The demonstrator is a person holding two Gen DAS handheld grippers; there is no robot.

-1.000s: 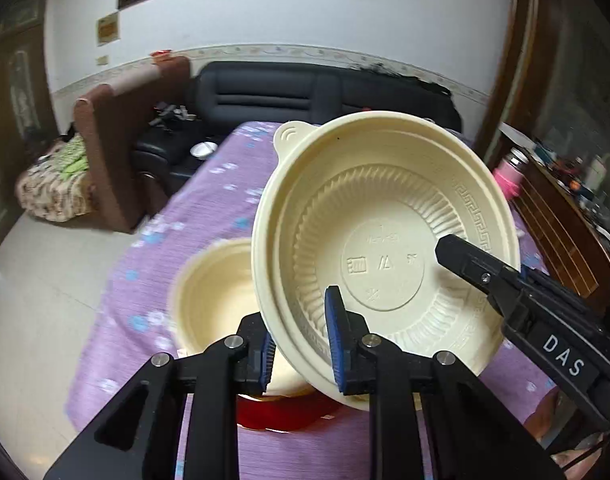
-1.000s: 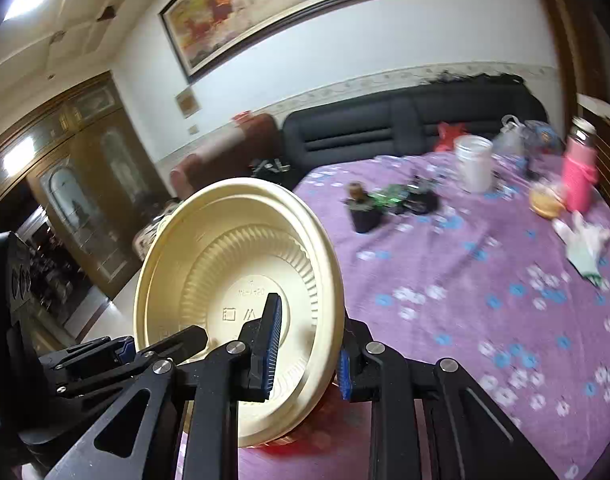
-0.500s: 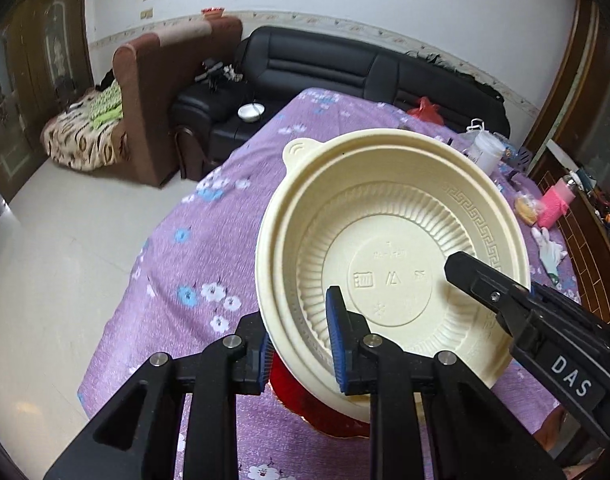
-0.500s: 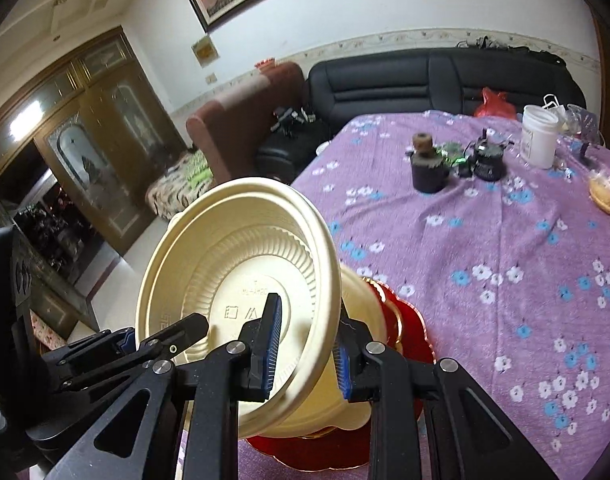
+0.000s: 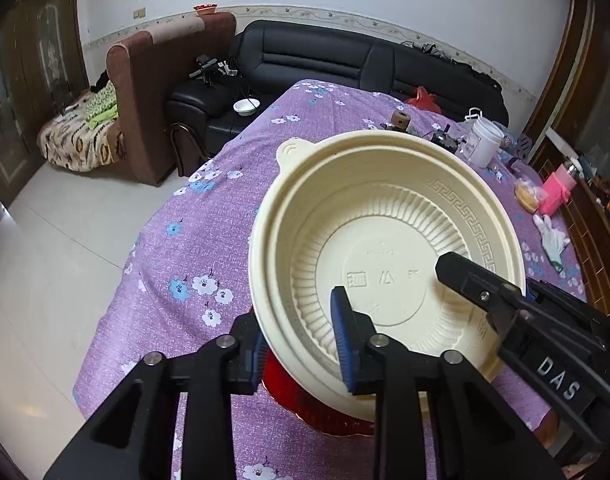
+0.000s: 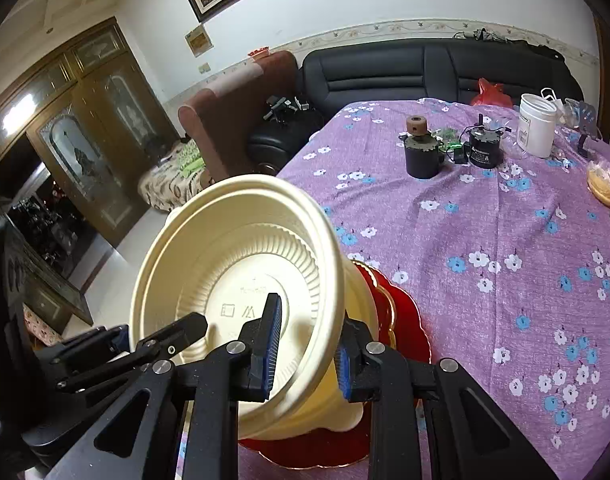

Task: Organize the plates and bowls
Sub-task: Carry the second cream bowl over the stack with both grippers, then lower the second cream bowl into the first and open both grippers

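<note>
Both grippers — left (image 5: pixel 301 344), right (image 6: pixel 307 354) — fingers clamping cream bowl (image 5: pixel 385 256), above red plate (image 6: pixel 389 320)

- The red plate (image 5: pixel 305 404) lies mostly hidden under the cream bowl (image 5: pixel 385 240).
- The table's (image 6: pixel 485 240) right edge is cut off.
- The bowl's embossed lettering is illegible.

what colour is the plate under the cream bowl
Red plate, with a thin gold scalloped edge; the right wrist view shows it best.
</note>
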